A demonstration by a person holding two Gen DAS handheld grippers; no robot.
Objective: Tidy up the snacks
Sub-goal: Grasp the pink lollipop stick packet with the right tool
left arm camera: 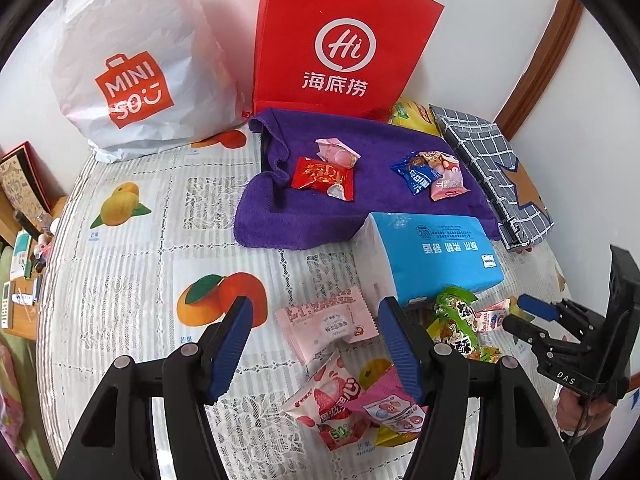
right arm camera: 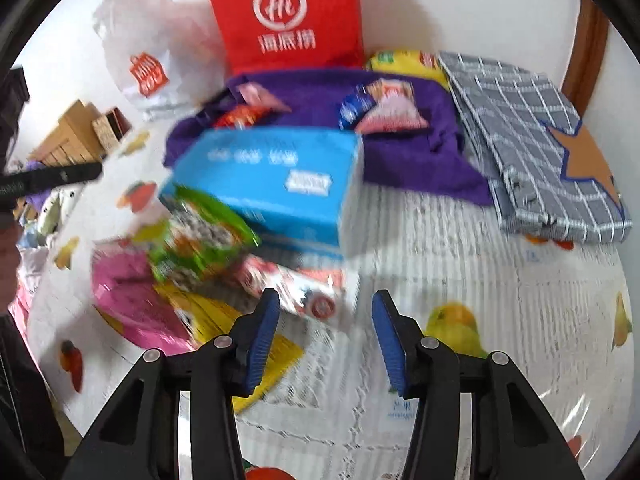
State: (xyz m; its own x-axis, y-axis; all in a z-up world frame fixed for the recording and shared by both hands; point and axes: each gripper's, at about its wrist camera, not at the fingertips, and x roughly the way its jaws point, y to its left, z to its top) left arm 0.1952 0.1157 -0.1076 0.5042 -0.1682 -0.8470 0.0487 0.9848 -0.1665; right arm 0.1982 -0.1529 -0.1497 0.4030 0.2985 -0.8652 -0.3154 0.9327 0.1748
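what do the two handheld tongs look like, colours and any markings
Both tongs are black angular frames with silver pivot pins and ribbed blue pads. The left tongs show this close up; the right tongs carry white "DAS" lettering on the black body.

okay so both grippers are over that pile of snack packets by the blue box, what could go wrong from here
1. The packets overlap: the green packet lies on others beside the blue box, so the right hand-held gripper may catch two at once.
2. The left hand-held gripper stands open over the pink packet; flat wrappers may slip from the pads.
3. The two grippers are close and could bump.
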